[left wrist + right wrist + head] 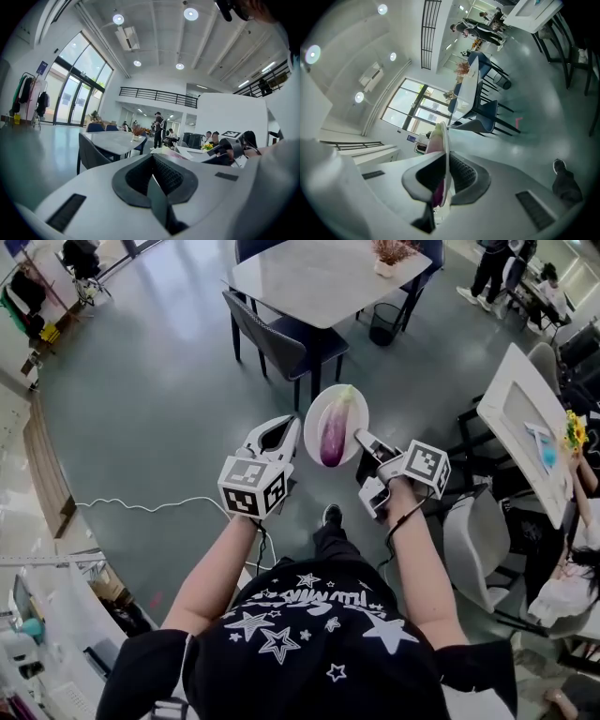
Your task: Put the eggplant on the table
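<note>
A purple eggplant (333, 434) with a green cap lies on a small white plate (354, 407) held in the air over the floor. My right gripper (362, 440) is shut on the plate's right rim. In the right gripper view the plate (446, 150) stands edge-on between the jaws, with the eggplant (433, 140) on its left face. My left gripper (292, 425) hangs just left of the plate, shut with nothing in it (152, 161). The pale grey table (309, 277) stands ahead, beyond the plate.
Dark blue chairs (272, 338) stand at the table's near side, a potted plant (389, 253) sits on it, and a black bin (382, 324) is beside it. A second white table (520, 413) with people is at the right. A white cable (150, 507) crosses the floor.
</note>
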### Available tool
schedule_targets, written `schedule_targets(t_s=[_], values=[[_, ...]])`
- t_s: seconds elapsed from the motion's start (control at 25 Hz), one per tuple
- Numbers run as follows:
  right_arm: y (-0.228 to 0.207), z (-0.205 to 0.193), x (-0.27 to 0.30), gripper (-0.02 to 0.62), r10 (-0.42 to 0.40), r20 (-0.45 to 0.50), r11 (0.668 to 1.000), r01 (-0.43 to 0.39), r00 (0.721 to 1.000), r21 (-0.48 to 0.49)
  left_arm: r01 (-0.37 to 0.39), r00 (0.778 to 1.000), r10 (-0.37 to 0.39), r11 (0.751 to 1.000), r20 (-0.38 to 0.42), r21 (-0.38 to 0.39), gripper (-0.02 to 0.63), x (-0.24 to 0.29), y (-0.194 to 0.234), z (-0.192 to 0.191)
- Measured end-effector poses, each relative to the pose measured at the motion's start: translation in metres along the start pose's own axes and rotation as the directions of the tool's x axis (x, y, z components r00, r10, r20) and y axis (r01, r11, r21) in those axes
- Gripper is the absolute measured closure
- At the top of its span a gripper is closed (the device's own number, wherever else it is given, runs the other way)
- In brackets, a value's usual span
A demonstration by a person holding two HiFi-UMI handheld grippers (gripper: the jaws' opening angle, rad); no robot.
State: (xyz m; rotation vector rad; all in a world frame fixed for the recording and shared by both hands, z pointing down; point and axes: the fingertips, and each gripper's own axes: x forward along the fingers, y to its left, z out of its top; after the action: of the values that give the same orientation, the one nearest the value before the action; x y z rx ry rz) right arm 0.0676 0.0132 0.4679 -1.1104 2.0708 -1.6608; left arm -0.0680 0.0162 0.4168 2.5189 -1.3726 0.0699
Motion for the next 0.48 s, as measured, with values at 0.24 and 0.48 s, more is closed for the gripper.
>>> schedule_targets(t_s=[0.24,0.48], values=[[-0.014,0.073,0.026,0.571,0.015,-0.02,1.0,-0.015,1.0,-0.009,-0.024,1.0,0.024,1.0,0.0,0.005,0.598,0.076,0.004,0.015],[-0.023,0.121,0.049,0.571,0.034,-0.061,0.999,-0.036,0.998,-0.033,-0.063,0.998,0.063,0.998,0.006,0.004,0.598,0.127,0.01,0.03]])
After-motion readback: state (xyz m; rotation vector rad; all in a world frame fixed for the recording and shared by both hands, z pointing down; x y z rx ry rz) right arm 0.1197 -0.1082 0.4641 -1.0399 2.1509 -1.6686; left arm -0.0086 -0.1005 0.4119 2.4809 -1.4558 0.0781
